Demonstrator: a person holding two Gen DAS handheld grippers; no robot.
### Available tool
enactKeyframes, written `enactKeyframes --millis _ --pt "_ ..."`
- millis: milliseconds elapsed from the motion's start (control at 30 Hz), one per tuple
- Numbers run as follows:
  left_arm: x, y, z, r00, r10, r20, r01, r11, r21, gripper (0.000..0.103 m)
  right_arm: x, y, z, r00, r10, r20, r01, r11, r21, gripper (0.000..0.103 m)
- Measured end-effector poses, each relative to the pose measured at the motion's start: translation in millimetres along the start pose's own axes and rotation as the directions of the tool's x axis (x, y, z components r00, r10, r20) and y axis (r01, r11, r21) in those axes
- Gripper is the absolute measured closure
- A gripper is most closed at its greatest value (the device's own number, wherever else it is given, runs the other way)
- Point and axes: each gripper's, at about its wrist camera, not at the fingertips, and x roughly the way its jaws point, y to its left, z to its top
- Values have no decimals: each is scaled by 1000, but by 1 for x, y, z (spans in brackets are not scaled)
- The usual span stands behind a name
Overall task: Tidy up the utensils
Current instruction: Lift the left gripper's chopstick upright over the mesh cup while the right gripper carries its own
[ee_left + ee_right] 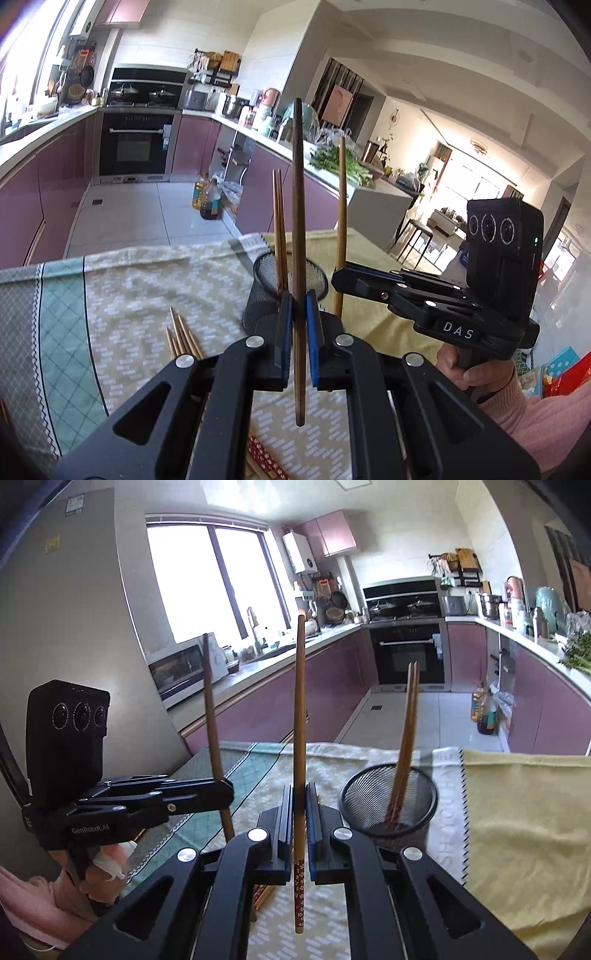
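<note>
Two chopsticks are up off the table, one clamped in each gripper and both standing nearly upright. The table's far edge (155, 254) runs across the left wrist view from nine o'clock toward two o'clock, with tiled kitchen floor (147, 206) open beyond it. In the right wrist view the yellow cloth (524, 812) lies bare at three o'clock, free of utensils, while the patterned cloth (332, 760) covers the middle.

Readable writing is sparse: "DAS" on the right gripper's body as the left wrist view shows it, "GenRobot.AI" on the left gripper's body in the right wrist view, and pale letters along the patterned cloth's hem beside the holder, too distorted to read surely.

Left gripper (300, 332): its blue pads are closed on a dark brown chopstick (298, 206), which sticks far above the jaws and hangs a little below them. Right gripper (300, 819): closed on a lighter chopstick with a red flowered end (300, 716), the patterned end pointing down below the jaws.

Black mesh holder (388, 797) stands on the cloth at one o'clock from the right gripper, just beside it, and directly behind the left gripper's fingertips in the left wrist view. A pair of chopsticks (408, 734) already leans inside it. More loose chopsticks (183, 338) lie on the cloth at nine o'clock from the left gripper, tips pointing away.
</note>
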Motion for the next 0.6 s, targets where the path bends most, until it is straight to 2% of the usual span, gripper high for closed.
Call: enactKeyframes --millis 300,600 --pt "4 -5 47 995 18 103 -19 1000 9 95 -7 -25 30 993 -65 99 67 998 -9 98" --pt "22 -16 81 984 41 171 -47 998 30 95 6 -43 49 985 -104 139 106 994 -8 98"
